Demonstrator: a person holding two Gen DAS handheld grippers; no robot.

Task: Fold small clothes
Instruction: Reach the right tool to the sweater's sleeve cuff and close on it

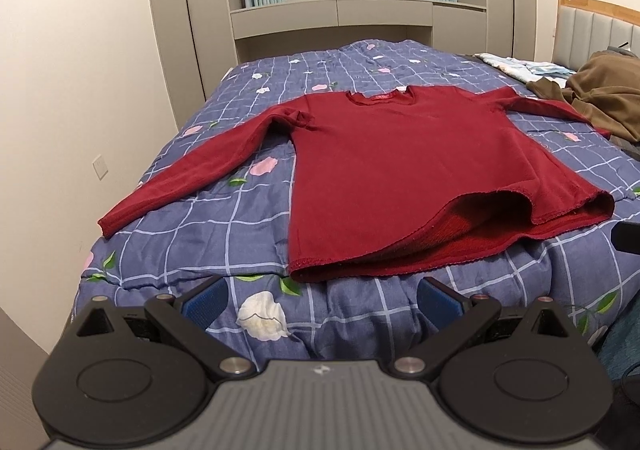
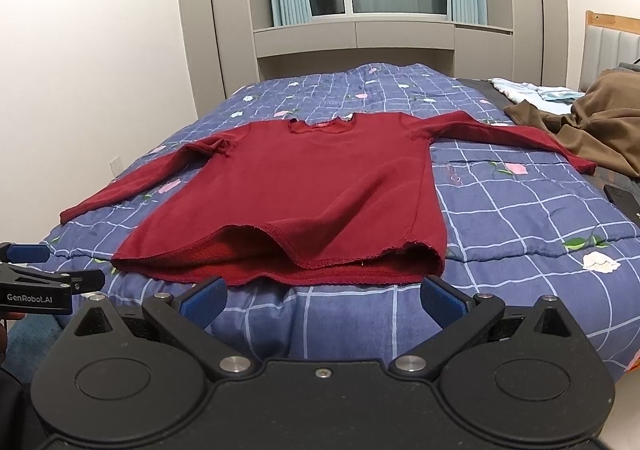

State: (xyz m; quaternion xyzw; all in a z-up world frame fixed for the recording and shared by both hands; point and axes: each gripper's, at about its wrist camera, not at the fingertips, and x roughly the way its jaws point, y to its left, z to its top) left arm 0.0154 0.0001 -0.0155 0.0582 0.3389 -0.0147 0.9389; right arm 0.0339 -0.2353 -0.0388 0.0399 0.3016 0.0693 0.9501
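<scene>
Red knit sweater (image 2: 304, 186) flat on quilt (image 2: 500, 210), hem just ahead; left gripper (image 1: 322, 300) and right gripper (image 2: 322, 300) released, empty; brown garment (image 2: 600, 126), possibly trousers, at right edge.

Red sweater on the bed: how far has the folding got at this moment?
Done: the red sweater lies spread face-up on the blue floral quilt, both sleeves out to the sides, hem nearest the cameras. In hand: nothing; the left gripper and right gripper are both open, short of the hem. Left: every fold, since no sleeve or side is turned in. The brown garment by the headboard lies unfolded.
</scene>
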